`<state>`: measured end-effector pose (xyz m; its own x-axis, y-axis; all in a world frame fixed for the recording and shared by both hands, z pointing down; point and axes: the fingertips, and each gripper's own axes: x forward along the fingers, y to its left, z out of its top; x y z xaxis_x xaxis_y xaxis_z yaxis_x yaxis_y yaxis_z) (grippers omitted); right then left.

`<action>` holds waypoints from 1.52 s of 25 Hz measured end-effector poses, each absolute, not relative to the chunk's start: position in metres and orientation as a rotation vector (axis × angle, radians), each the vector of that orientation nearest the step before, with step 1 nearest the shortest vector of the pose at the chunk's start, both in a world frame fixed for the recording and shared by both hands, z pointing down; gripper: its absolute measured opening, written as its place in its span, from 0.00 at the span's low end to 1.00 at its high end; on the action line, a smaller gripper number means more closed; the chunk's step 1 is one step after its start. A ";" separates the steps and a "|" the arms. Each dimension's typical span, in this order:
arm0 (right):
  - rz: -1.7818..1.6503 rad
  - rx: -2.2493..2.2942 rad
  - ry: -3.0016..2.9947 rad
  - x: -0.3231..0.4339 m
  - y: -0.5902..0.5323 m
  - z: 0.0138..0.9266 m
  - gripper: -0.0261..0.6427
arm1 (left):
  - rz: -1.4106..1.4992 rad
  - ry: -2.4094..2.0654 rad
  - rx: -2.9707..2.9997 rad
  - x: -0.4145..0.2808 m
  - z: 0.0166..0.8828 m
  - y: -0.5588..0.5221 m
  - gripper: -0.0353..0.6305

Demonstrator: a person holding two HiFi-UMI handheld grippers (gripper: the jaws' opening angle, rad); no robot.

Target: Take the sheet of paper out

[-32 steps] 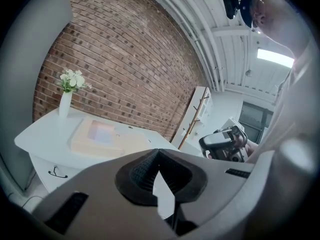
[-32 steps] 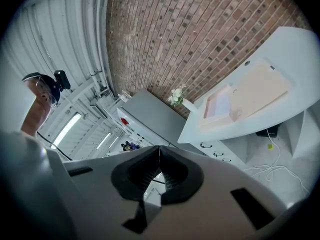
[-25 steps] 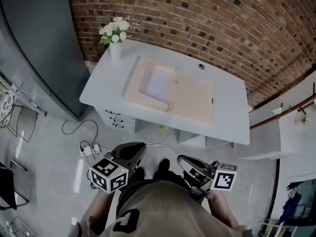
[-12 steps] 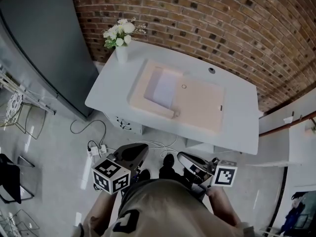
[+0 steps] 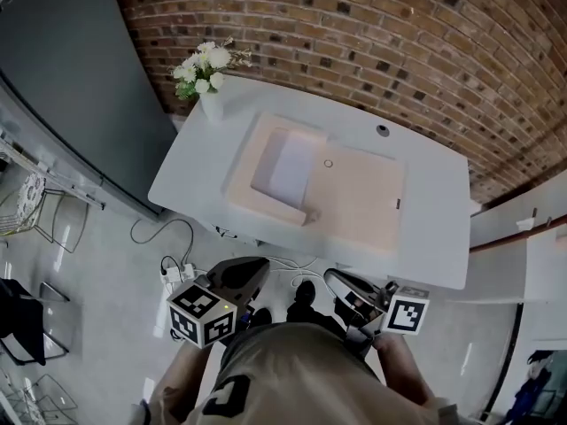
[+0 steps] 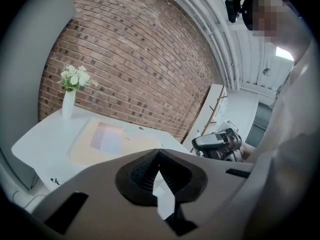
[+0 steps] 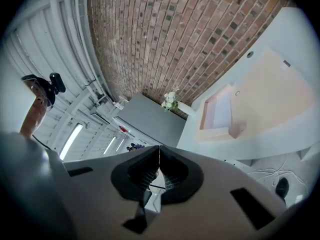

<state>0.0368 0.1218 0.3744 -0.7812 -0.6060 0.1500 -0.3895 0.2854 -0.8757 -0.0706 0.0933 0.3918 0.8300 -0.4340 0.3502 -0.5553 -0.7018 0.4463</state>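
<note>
Though beside brick wall [image 5: 354, 42], desk [image 5: 199, 171] (white)

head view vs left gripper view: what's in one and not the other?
Head view only: the power strip and cables on the floor.

Left gripper view only: the left hand-held gripper seen along its jaws, which are closed with nothing between them, plus the ceiling.

Both: the white table, the flower vase, the pink tray holding the sheet of paper, the brick wall, and the right hand-held gripper.
</note>
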 end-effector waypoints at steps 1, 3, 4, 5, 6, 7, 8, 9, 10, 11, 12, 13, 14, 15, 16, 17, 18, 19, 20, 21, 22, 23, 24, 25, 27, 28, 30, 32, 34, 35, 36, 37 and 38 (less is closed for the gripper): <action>-1.497 -0.923 2.335 0.041 0.119 0.374 0.08 | 0.293 -0.720 2.460 -0.066 0.390 0.091 0.07; -1.494 -0.916 2.317 0.051 0.112 0.373 0.08 | 0.294 -0.720 2.461 -0.057 0.387 0.084 0.07; -1.496 -0.909 2.310 0.055 0.108 0.373 0.08 | 0.299 -0.725 2.463 -0.052 0.386 0.081 0.08; -1.501 -0.900 2.311 0.060 0.104 0.374 0.08 | 0.305 -0.730 2.464 -0.048 0.385 0.079 0.07; -1.509 -0.894 2.317 0.064 0.100 0.376 0.08 | 0.312 -0.736 2.464 -0.043 0.384 0.076 0.07; -1.518 -0.891 2.327 0.069 0.097 0.379 0.08 | 0.319 -0.742 2.463 -0.038 0.384 0.075 0.07; -1.528 -0.889 2.336 0.074 0.094 0.383 0.08 | 0.325 -0.751 2.461 -0.033 0.383 0.072 0.08; -1.537 -0.883 2.342 0.080 0.090 0.386 0.08 | 0.331 -0.762 2.458 -0.029 0.382 0.070 0.08; -1.548 -0.870 2.344 0.084 0.085 0.389 0.08 | 0.338 -0.777 2.455 -0.025 0.382 0.066 0.08; -1.559 -0.854 2.344 0.089 0.081 0.392 0.08 | 0.344 -0.792 2.452 -0.020 0.381 0.063 0.07; -1.570 -0.839 2.345 0.094 0.077 0.395 0.08 | 0.350 -0.807 2.449 -0.016 0.381 0.060 0.08; -1.580 -0.829 2.350 0.099 0.072 0.400 0.08 | 0.355 -0.821 2.446 -0.011 0.382 0.057 0.07; -1.591 -0.826 2.360 0.105 0.068 0.405 0.08 | 0.358 -0.836 2.442 -0.006 0.383 0.053 0.07; -1.604 -0.831 2.371 0.111 0.063 0.411 0.08 | 0.358 -0.850 2.438 -0.001 0.383 0.050 0.07; -1.622 -0.838 2.380 0.116 0.058 0.416 0.08 | 0.356 -0.864 2.433 0.003 0.383 0.047 0.07; -1.640 -0.837 2.386 0.120 0.055 0.421 0.08 | 0.353 -0.876 2.428 0.007 0.382 0.044 0.07; -1.650 -0.823 2.390 0.123 0.051 0.423 0.08 | 0.352 -0.887 2.423 0.010 0.382 0.042 0.08; -1.655 -0.806 2.391 0.126 0.048 0.425 0.08 | 0.353 -0.900 2.419 0.013 0.382 0.040 0.07; -1.659 -0.797 2.389 0.129 0.045 0.425 0.08 | 0.354 -0.912 2.415 0.015 0.382 0.037 0.08; -1.662 -0.795 2.387 0.133 0.042 0.427 0.08 | 0.356 -0.924 2.411 0.017 0.382 0.034 0.08; -1.665 -0.797 2.387 0.135 0.038 0.428 0.08 | 0.356 -0.933 2.406 0.018 0.381 0.031 0.07; -1.668 -0.796 2.390 0.137 0.036 0.429 0.08 | 0.357 -0.940 2.400 0.019 0.381 0.029 0.07; -1.674 -0.789 2.392 0.137 0.034 0.431 0.08 | 0.359 -0.946 2.395 0.020 0.381 0.028 0.08; -1.686 -0.774 2.391 0.137 0.033 0.433 0.08 | 0.363 -0.951 2.392 0.021 0.381 0.026 0.07; -1.737 -0.726 2.365 0.135 0.033 0.438 0.08 | 0.370 -0.966 2.388 0.021 0.381 0.023 0.08; -1.765 -0.703 2.346 0.134 0.033 0.441 0.08 | 0.369 -0.976 2.386 0.019 0.380 0.020 0.08; -1.804 -0.696 2.309 0.134 0.030 0.449 0.08 | 0.361 -1.001 2.376 0.013 0.380 0.014 0.07; -1.819 -0.714 2.271 0.134 0.023 0.455 0.08 | 0.349 -1.025 2.363 0.003 0.381 0.007 0.08; -1.819 -0.715 2.242 0.131 0.017 0.458 0.08 | 0.336 -1.036 2.356 -0.006 0.383 0.000 0.08; -1.819 -0.710 2.226 0.130 0.014 0.458 0.08 | 0.330 -1.035 2.355 -0.009 0.384 -0.004 0.08; -1.820 -0.705 2.209 0.128 0.011 0.458 0.08 | 0.324 -1.029 2.357 -0.012 0.385 -0.008 0.07; -1.823 -0.705 2.190 0.126 0.009 0.459 0.08 | 0.320 -1.020 2.360 -0.014 0.386 -0.012 0.08; -1.830 -0.714 2.169 0.126 0.006 0.461 0.10 | 0.316 -1.008 2.366 -0.015 0.387 -0.017 0.08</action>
